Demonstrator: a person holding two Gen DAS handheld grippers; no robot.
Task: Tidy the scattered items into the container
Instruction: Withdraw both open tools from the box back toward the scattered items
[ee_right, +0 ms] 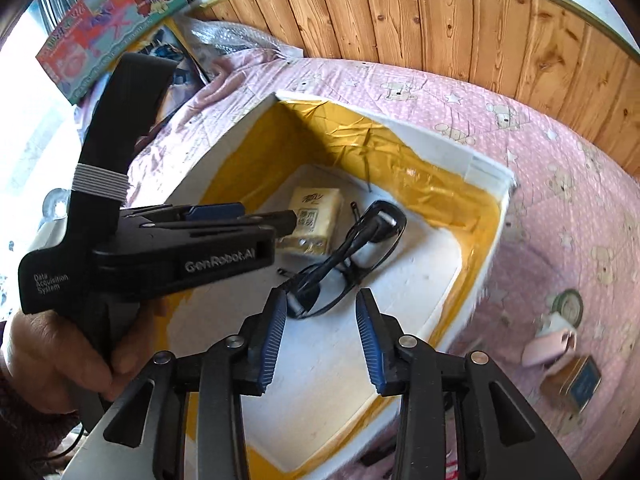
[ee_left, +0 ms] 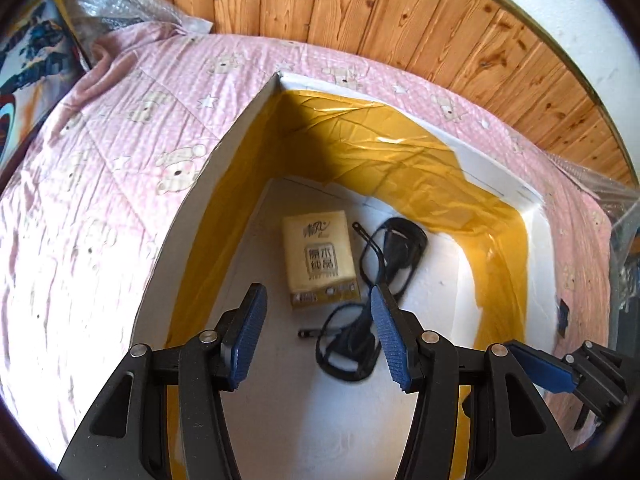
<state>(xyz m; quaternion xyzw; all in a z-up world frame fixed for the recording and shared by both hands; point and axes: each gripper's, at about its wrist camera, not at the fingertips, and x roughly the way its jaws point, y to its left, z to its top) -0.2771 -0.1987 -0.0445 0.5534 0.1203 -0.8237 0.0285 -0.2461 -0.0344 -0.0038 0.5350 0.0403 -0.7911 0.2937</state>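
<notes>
A white foam box (ee_left: 496, 176) lined with yellow tape sits on the pink bedspread. On its floor lie a beige tissue pack (ee_left: 318, 258) and a coiled black cable (ee_left: 384, 256). My left gripper (ee_left: 316, 292) hangs over the box, open wide and holding nothing. In the right wrist view the same box (ee_right: 472, 160), tissue pack (ee_right: 314, 220) and cable (ee_right: 356, 248) appear. My right gripper (ee_right: 321, 294) is open above the cable and apart from it. The left gripper (ee_right: 216, 216) is at its left, held by a hand (ee_right: 60, 356). A pink item (ee_right: 548, 348), a small tin (ee_right: 580, 380) and a round object (ee_right: 568, 304) lie on the bed at the right.
The pink bear-print bedspread (ee_left: 120, 168) surrounds the box. Wooden wall panelling (ee_left: 400, 20) runs behind the bed. Colourful boxes (ee_right: 108, 28) and bubble wrap (ee_right: 232, 40) lie at the far left. A clear plastic container (ee_left: 616, 216) stands at the right edge.
</notes>
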